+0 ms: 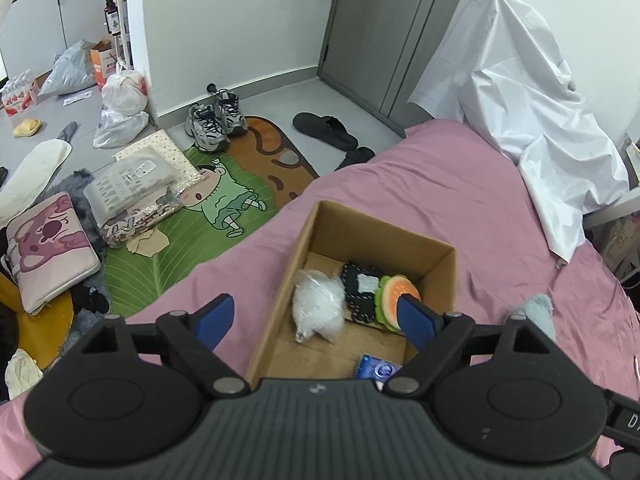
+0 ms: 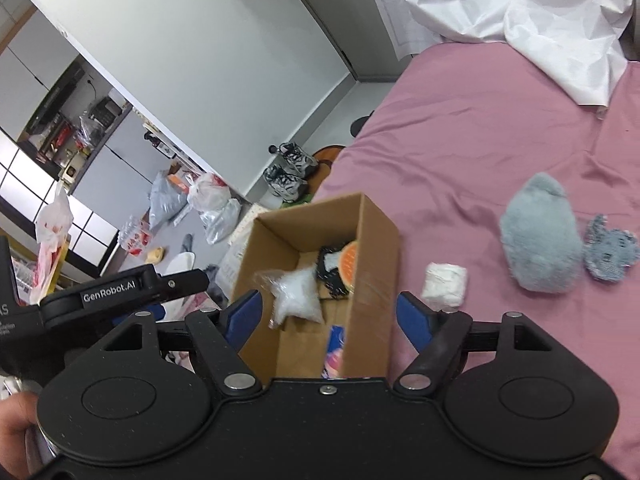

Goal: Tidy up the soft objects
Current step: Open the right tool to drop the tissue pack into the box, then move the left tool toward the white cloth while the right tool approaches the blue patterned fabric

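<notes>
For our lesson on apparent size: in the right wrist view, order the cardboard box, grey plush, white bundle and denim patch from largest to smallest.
1. cardboard box, though nearest the camera
2. grey plush
3. white bundle and denim patch: too alike to rank

Was a lived-in home bedroom. Bed point(image 1: 460, 184) with pink sheet filled lower right; cartoon floor rug point(image 1: 224, 208) at left centre with sneakers point(image 1: 216, 120) and slippers point(image 1: 324, 130) by the wall; plastic bags point(image 1: 120, 108) upper left; grey door point(image 1: 384, 28) at top.
</notes>
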Motion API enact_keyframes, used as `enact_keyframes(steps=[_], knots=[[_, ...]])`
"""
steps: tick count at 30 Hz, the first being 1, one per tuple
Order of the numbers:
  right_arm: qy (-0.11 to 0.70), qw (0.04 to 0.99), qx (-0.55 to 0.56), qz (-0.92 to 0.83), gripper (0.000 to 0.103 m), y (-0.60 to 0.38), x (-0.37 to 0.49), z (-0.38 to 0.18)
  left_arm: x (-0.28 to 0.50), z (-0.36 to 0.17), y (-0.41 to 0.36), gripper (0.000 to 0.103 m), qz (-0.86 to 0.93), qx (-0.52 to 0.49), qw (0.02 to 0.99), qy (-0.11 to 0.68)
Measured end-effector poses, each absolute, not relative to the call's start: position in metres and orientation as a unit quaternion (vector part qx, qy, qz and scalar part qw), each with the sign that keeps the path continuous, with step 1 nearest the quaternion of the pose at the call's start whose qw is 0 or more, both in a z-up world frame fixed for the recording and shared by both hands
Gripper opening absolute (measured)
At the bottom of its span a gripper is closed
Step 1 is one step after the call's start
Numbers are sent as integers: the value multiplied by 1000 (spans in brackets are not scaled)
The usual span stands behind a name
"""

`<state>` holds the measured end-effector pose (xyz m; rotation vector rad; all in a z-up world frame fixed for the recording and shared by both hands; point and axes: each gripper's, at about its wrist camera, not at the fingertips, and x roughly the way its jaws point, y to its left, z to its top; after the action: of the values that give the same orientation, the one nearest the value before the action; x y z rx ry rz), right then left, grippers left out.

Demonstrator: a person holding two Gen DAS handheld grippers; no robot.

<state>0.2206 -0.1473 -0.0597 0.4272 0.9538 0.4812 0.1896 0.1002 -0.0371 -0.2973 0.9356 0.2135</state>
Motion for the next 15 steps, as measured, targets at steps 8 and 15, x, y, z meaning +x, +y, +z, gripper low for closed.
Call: enact_keyframes(steps=[8,15], knots=[[446,848,191,211,91,-174,210,-49,179,-27,74,103,84,-133,886,437],[438,856,180,206,99,-194,206,-41,172,-21,57,103,80,-128,892,427]])
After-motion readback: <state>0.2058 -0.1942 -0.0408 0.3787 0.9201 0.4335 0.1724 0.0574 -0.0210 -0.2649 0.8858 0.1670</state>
